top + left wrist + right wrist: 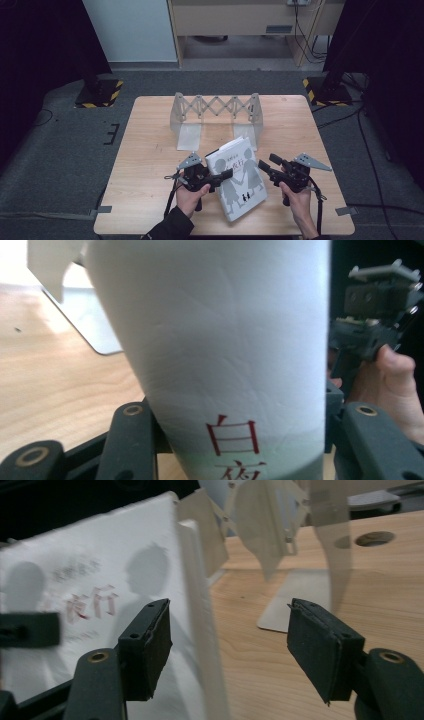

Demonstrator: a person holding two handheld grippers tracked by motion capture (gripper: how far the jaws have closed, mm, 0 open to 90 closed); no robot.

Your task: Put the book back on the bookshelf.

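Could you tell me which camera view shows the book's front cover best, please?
The high view: the book shows its whole cover there. The right gripper view catches the cover aslant; the left gripper view shows its spine.

Grey folding rack [216, 116] upright at far side of wooden table [150, 150]; hazard-striped stand bases [99, 93] on grey floor beyond

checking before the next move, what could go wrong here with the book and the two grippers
1. Only the left gripper clamps the book, at its spine, so the tilted book may twist or slip.
2. The right gripper stands open around the page edge; closing could crease pages.
3. The expandable rack stands close behind and could be knocked.
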